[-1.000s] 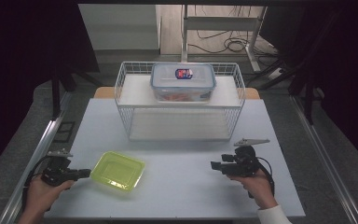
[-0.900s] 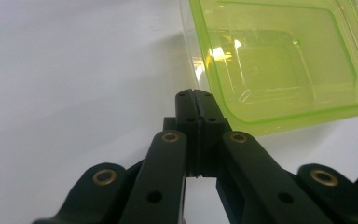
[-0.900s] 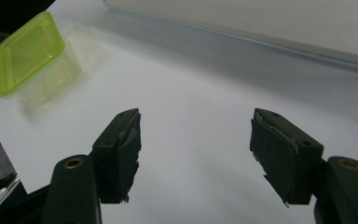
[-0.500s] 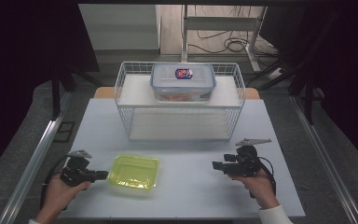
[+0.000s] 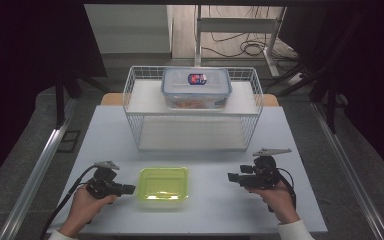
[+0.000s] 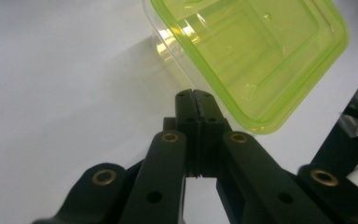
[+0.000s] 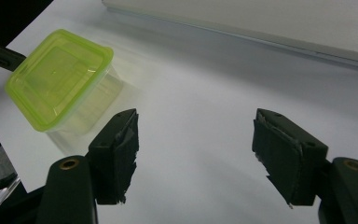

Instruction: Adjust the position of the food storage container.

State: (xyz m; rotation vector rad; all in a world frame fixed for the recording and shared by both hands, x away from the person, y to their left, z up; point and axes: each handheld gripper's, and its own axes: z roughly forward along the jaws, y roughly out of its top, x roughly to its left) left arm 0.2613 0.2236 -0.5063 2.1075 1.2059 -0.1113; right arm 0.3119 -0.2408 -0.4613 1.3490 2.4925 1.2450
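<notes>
- High view: the green-lidded container [image 5: 163, 183] sits near the table's [image 5: 210, 215] front edge. The left gripper [image 5: 129, 189] lies level, tips right at its side, looks like a nudge rather than a grab. The right gripper [image 5: 231, 177] points at it from well apart.
- Left gripper view: jaws pressed together, nothing between them, tips at the lid's rim.
- Right gripper view: jaws spread wide and empty, probably waiting to catch the container.

High view above your side of the white table [image 5: 205, 210], facing forward and down, left gripper view close over the green-lidded container [image 6: 251, 56], right gripper view farther back, facing it [image 7: 56, 77], all three share it
</notes>
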